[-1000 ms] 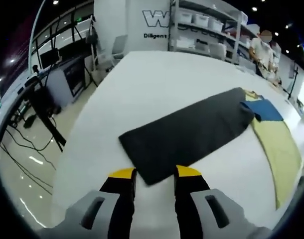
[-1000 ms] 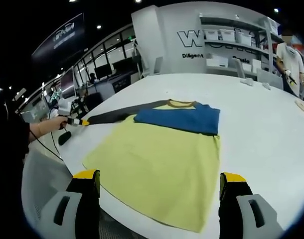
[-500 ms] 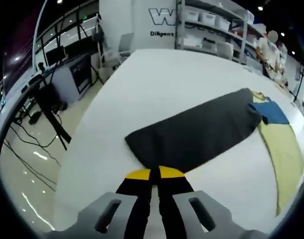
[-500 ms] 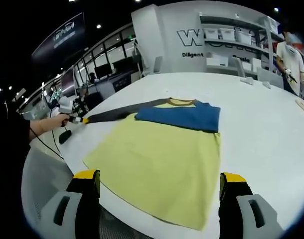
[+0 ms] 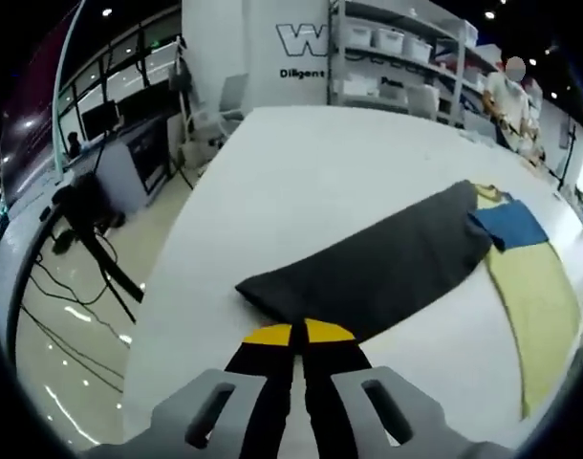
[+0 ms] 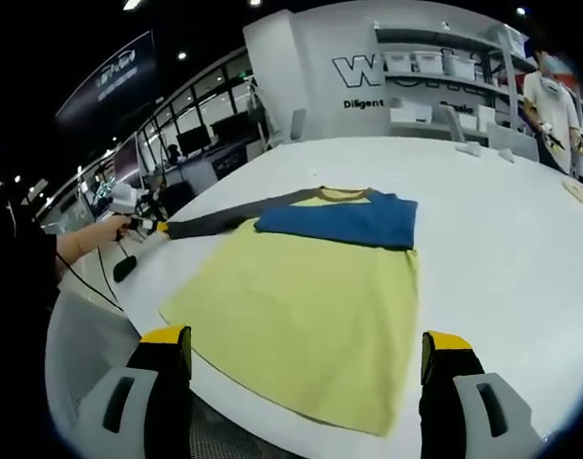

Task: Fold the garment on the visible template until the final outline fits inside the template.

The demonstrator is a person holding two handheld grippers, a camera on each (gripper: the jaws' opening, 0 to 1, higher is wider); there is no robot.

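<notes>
1. In the left gripper view I see my left gripper with its yellow-tipped jaws pressed together on the cuff end of the dark grey sleeve, so it is clamped on that sleeve.
2. The sleeve lies stretched flat across the white table, running away from the jaws toward the rest of the garment.
3. In the right gripper view the long-sleeved shirt lies flat on the table with its yellow body toward me and its collar on the far side.
4. The blue sleeve is folded across the upper part of the yellow body, just below the collar.
5. The dark grey sleeve extends out to the left, where the left gripper holds its end in a person's hand.
6. My right gripper has its jaws spread wide apart, holding nothing, above the near hem of the shirt.
7. Shelving with white bins stands beyond the table.
</notes>
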